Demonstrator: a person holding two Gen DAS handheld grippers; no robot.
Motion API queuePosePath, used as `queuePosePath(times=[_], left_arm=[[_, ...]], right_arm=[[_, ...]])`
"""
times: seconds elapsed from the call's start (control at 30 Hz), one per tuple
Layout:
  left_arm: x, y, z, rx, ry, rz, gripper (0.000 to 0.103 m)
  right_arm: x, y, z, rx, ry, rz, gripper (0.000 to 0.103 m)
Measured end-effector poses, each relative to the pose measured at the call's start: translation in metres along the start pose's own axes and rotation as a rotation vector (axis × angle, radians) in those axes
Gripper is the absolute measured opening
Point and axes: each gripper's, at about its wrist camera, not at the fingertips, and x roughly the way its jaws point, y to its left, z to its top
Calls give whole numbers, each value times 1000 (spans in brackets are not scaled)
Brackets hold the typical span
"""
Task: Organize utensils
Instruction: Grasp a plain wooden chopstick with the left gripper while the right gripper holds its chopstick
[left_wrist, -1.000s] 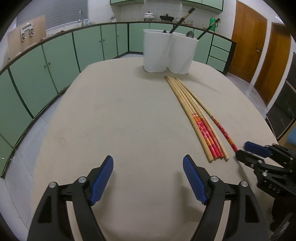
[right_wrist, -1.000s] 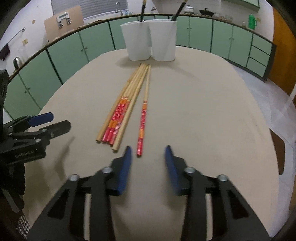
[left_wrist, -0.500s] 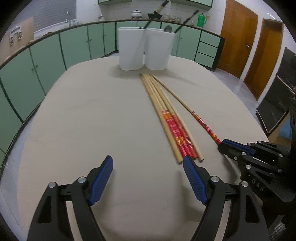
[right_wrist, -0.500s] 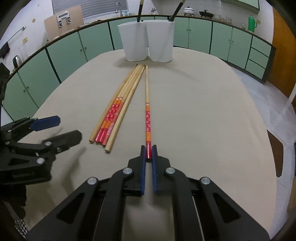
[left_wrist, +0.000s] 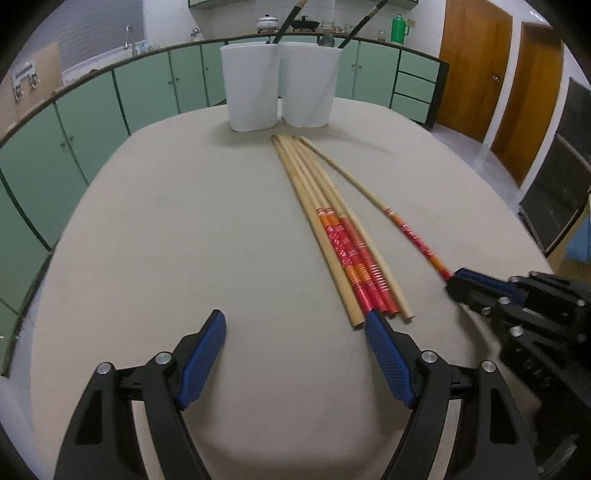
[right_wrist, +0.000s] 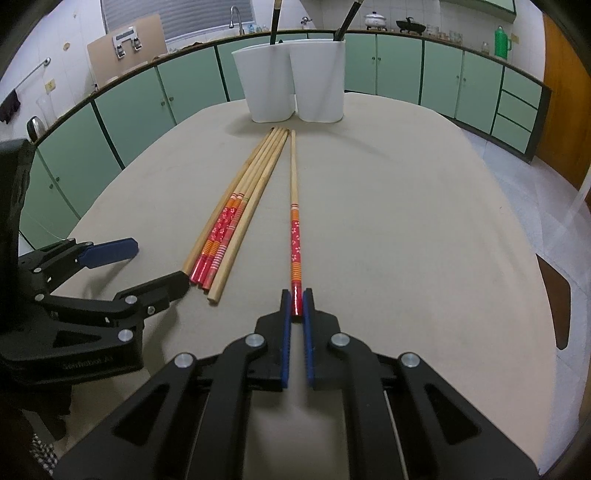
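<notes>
Several long wooden chopsticks with red patterned ends (left_wrist: 334, 229) (right_wrist: 240, 206) lie bundled on the beige table. One chopstick (right_wrist: 294, 221) (left_wrist: 384, 210) lies apart to their right. My right gripper (right_wrist: 296, 304) (left_wrist: 458, 280) is shut on its red end, low over the table. My left gripper (left_wrist: 295, 332) (right_wrist: 155, 266) is open and empty, its right finger just at the near ends of the bundle. Two white holders (left_wrist: 277, 96) (right_wrist: 291, 85) stand at the far edge with dark utensils in them.
The beige table (left_wrist: 166, 240) has rounded edges, with green cabinets beyond it. Wooden doors (left_wrist: 476, 70) are at the right. A brown chair (right_wrist: 557, 302) is by the table's right edge.
My right gripper has closed on the single chopstick's red end. The chopstick now lies apart from the bundle. My left gripper has moved right, up to the bundle's near ends.
</notes>
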Motion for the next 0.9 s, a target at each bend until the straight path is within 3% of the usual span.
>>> queuePosePath(times=[0.23,0.53,0.63,0.7,0.8,0.9], left_arm=[[-2,18,-3,-56,-2,44,78],[-1,12,-1,-61,-9,12,75],[2,11,2,-47,-21,22,63],[2,11,5,-46,-28,9,36],[3,8,7,-42,-29,-18,8],[3,1,7,-25,-36,-13,8]], right_arm=[[0,0,0,1,-1,1,6],[-1,-1,-1,5,-1,6,6],[-1,-2,-1,8,-1,11,6],[-1,-2,-1,11,1,14,6],[-1,-1,-1,5,1,7,6],[-1,0,-1,0,1,2,6]])
